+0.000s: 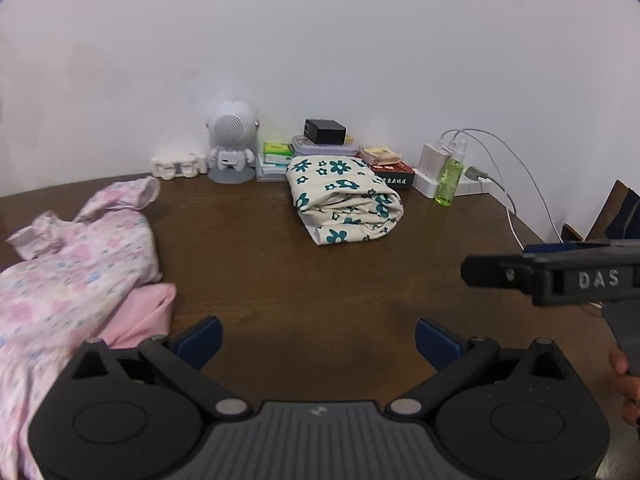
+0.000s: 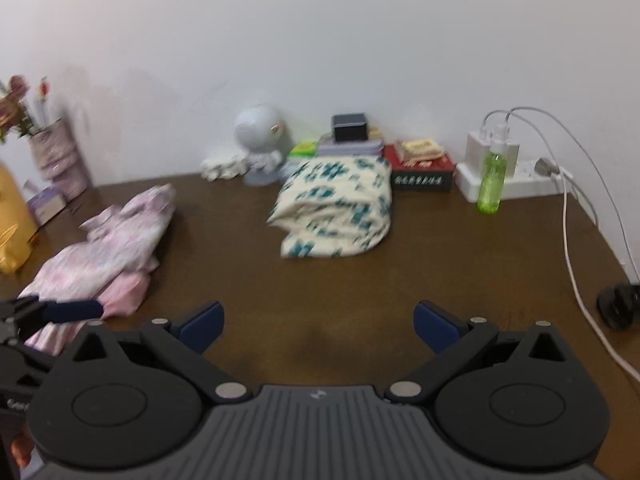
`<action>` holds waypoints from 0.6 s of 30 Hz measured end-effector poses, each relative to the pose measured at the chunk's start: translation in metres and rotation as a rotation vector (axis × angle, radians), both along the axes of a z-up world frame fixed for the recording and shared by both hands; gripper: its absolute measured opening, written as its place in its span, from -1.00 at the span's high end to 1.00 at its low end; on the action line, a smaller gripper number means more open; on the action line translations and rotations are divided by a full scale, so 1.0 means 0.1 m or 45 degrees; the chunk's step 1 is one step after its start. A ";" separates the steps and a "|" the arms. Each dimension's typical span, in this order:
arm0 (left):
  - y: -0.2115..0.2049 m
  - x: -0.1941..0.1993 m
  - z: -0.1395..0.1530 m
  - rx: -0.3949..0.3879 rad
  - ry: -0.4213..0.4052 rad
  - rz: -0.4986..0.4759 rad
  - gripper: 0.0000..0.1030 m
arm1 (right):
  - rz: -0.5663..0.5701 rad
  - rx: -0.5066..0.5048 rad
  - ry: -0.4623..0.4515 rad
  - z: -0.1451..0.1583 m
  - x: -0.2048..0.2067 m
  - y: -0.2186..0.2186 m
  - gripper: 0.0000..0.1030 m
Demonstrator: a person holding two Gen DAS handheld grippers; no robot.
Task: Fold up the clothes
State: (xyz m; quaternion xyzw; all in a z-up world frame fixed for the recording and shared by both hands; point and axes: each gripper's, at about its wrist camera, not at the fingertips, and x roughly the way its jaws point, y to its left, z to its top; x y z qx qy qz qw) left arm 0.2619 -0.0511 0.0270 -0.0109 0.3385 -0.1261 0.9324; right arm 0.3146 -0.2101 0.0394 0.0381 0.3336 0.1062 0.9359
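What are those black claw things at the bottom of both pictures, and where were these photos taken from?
They are hand-held grippers; a person holds one in each hand, and a camera on each looks forward along its two blue-tipped fingers. One picture comes from the left gripper, the other from the right gripper. Both are open and hold nothing. On the brown table lie a folded cream cloth with teal flowers and an unfolded pink floral garment. Along the wall stand a small robot figure, boxes, and a green spray bottle.

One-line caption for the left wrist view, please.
Open left gripper over brown table; unfolded pink floral garment left, folded flower-print cloth ahead.
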 end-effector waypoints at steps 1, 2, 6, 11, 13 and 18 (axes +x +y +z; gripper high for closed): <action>0.00 -0.10 0.01 0.004 -0.004 0.013 -1.00 | 0.007 0.005 -0.001 0.00 -0.11 0.01 -0.99; 0.01 -0.20 0.01 0.010 -0.005 0.028 -1.00 | 0.014 0.010 -0.003 0.00 -0.22 0.01 -0.99; 0.03 -0.59 0.00 0.025 -0.028 0.059 -1.00 | 0.012 0.032 -0.008 0.00 -0.68 0.01 -0.99; 0.06 -1.08 -0.01 0.022 -0.057 0.124 -1.00 | 0.000 0.077 0.009 -0.05 -1.15 -0.06 -0.99; 0.07 -1.26 -0.02 0.035 -0.072 0.144 -1.00 | -0.021 0.071 0.003 -0.08 -1.30 -0.08 -0.99; 0.10 -1.67 -0.07 0.036 -0.089 0.155 -0.99 | -0.068 0.056 -0.009 -0.18 -1.72 -0.09 -0.99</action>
